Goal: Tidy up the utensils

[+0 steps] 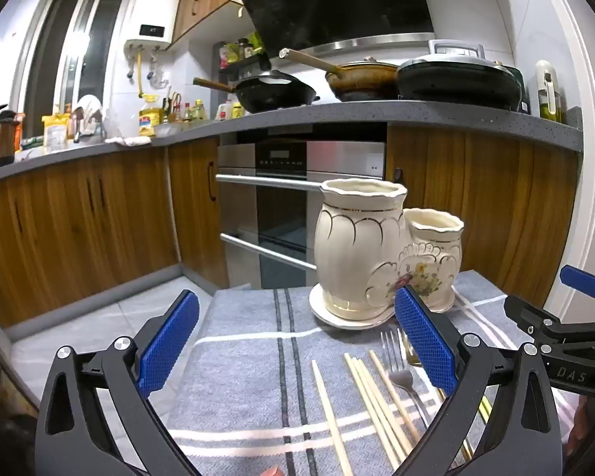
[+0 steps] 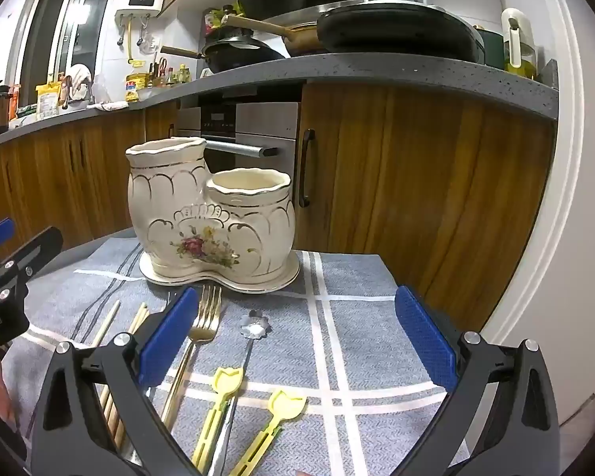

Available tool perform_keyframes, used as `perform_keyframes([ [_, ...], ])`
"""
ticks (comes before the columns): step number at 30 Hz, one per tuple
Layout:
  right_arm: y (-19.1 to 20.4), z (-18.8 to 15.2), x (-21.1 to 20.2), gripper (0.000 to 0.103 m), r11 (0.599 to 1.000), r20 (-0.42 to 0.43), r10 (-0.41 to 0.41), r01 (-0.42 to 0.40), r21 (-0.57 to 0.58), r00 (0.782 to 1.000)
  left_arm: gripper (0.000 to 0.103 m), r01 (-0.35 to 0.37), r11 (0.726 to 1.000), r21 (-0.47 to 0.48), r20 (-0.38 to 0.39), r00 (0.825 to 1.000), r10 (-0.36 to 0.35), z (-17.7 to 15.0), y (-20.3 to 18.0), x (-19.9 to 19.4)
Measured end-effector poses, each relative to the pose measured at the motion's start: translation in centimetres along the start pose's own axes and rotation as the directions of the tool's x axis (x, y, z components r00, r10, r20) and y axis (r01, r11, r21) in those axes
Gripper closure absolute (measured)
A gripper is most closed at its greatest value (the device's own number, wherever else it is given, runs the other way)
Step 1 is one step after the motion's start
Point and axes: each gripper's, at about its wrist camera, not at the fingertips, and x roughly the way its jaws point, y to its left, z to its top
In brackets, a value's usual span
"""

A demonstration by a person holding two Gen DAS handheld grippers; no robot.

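Utensils lie loose on the grey striped cloth (image 2: pixel 361 317) in front of me, all with their heads pointing toward a cream ceramic holder (image 2: pixel 214 214). From my left camera I count several pale wooden chopsticks (image 1: pixel 371 400) fanned side by side, and just to their right a silver fork (image 1: pixel 396 361) with a gold fork (image 2: pixel 204 317) close beside it. My right camera shows the gold fork's tines reaching almost to the holder's saucer. Right of it lies a slim silver spoon with a flower-shaped bowl (image 2: pixel 254 325), and nearer to me two pale yellow plastic pieces with tulip-shaped heads (image 2: pixel 228 380), their slotted handles running toward the bottom edge; what they are exactly I cannot tell.

That holder is glossy, with gold scalloped lines and a painted rose spray on the front. It has two joined pots, the taller on the left, the shorter on the right, standing on a matching saucer at the far side of the cloth. I can see nothing sticking out of either pot.

My left gripper (image 1: pixel 297 345) hangs above the chopsticks with its blue pads spread wide and nothing between them. My right gripper (image 2: pixel 297 341) is just as wide apart, hovering over the spoon and the yellow pieces, gripping nothing.
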Motion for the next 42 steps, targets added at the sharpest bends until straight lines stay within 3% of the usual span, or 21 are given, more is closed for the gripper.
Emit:
perform_keyframes([
  [42,-0.53,0.15,-0.67,0.005,1.000,0.018,-0.003,0.002,0.012,1.000,0.005,0.001,1.000,-0.002,0.001,1.000,-0.001,0.00,0.01,-0.01],
])
